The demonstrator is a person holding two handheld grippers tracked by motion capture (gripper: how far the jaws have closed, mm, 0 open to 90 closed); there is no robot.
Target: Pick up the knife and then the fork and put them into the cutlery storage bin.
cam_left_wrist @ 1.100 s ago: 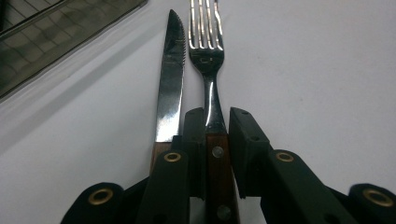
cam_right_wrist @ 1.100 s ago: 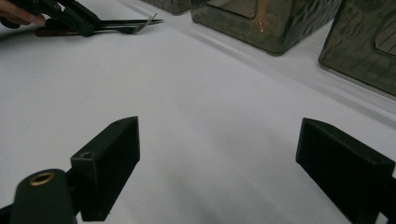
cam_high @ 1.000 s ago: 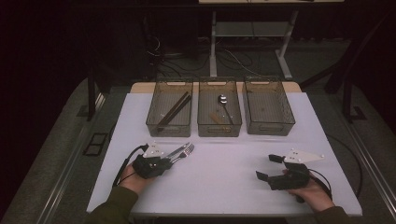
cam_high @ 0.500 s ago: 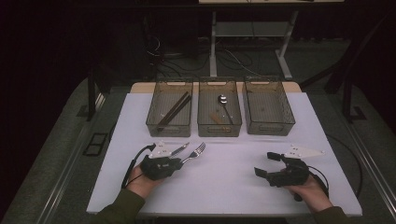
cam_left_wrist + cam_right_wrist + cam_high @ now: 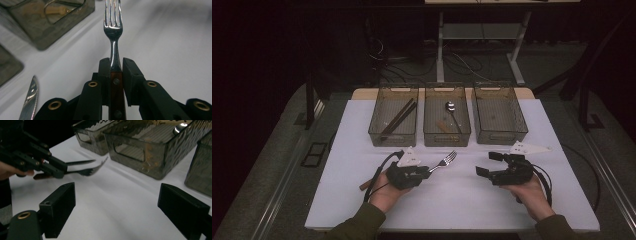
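left gripper (image 5: 116, 68) clamped on fork (image 5: 113, 27), right gripper (image 5: 116, 202) jaws apart, seemingly empty

Since the earlier pictures, the left gripper (image 5: 424, 171), its black fingers (image 5: 104, 72) clamped on the wooden-handled steel fork (image 5: 443, 161), has travelled away from the person and toward the middle clear plastic bin (image 5: 447, 134), carrying the fork with it, so the tines now lie nearer that bin's front wall. The right gripper (image 5: 486, 164), fingers spread and empty, has also shifted a little closer to the middle bin and lifted slightly off the white surface (image 5: 462, 200).
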